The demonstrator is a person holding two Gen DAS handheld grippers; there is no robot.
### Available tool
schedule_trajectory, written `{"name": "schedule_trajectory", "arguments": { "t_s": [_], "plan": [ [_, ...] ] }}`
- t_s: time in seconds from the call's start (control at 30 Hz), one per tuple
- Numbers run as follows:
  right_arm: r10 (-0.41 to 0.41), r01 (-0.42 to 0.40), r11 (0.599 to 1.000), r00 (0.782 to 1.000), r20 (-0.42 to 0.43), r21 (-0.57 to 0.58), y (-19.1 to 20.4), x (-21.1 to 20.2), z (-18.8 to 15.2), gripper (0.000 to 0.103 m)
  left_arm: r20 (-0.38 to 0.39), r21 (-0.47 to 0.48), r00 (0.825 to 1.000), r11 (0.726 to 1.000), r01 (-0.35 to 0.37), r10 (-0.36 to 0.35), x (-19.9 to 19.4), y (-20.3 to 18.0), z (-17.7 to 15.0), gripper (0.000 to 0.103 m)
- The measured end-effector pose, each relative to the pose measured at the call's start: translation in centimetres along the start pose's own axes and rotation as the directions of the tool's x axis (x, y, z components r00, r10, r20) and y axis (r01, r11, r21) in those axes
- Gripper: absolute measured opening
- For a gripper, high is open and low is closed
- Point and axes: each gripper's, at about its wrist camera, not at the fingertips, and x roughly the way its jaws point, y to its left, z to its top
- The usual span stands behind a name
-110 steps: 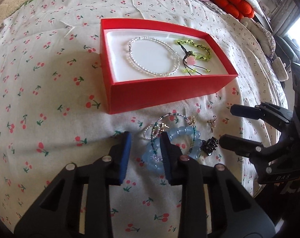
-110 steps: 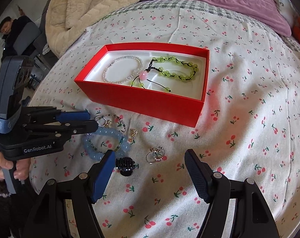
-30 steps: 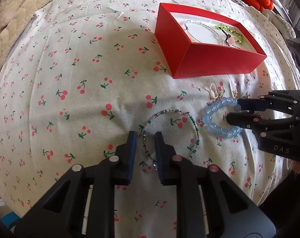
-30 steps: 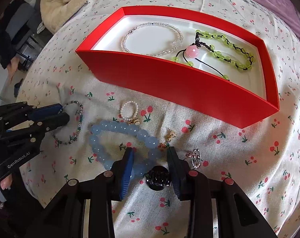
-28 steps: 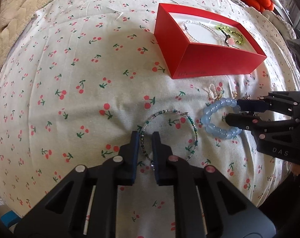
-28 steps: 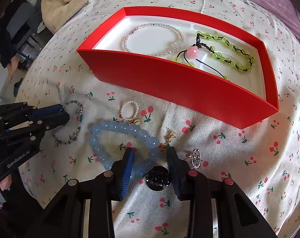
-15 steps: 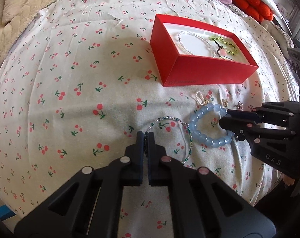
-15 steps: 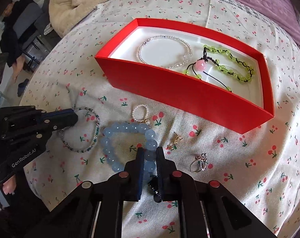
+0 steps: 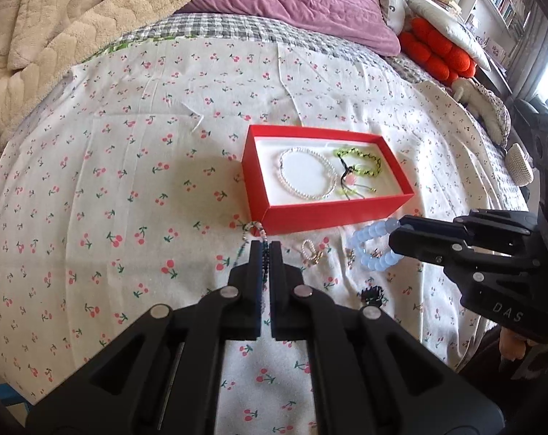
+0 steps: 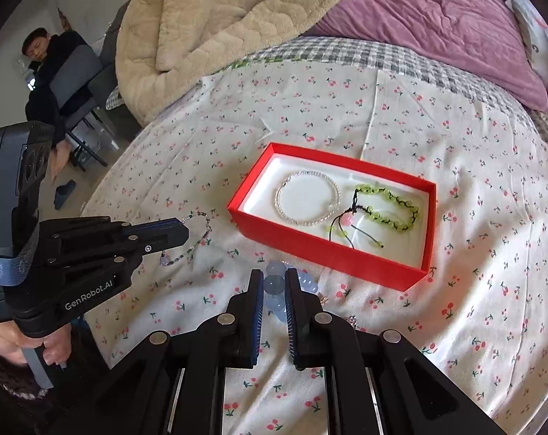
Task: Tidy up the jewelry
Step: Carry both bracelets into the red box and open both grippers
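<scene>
My left gripper (image 9: 266, 250) is shut on a thin multicolour beaded bracelet (image 10: 201, 232), which dangles from its tips above the cherry-print sheet. A chunky pale-blue bead bracelet (image 10: 274, 284) is pinched in my right gripper (image 10: 274, 279) and hangs from it in the left wrist view (image 9: 371, 246). The red box (image 9: 328, 214) lies just beyond both grippers, holding a clear bead bracelet (image 9: 306, 177) and a green bracelet (image 9: 360, 161) with a pink bead.
A small pearl ring (image 9: 310, 248), small earrings (image 9: 351, 255) and a black hair clip (image 9: 371, 295) lie on the sheet below the box. A beige blanket (image 10: 237, 18) and purple duvet (image 10: 436, 18) fill the back. A seated person (image 10: 45, 58) is far left.
Both grippers closed on their bracelets and rose, lifting the thin bracelet and the blue one off the sheet. The box now looks smaller and farther away.
</scene>
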Motion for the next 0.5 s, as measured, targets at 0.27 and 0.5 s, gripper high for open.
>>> {"name": "schedule_trajectory", "arguments": {
  "t_s": [0.27,0.5],
  "plan": [
    [0.002,-0.008,0.998,0.996,0.088,0.064,-2.1,-3.2,2.5,0.012,0.066,0.026,0.996,0.997,0.066,-0.068,-1.2,-2.5,2.8,0.004],
    [-0.031,0.014,0.993,0.989,0.144,0.120,-4.6,-4.6,4.7,0.012,0.062,-0.004,0.982,0.984,0.180,-0.180,0.9,-4.3,5.4,0.004]
  ]
}}
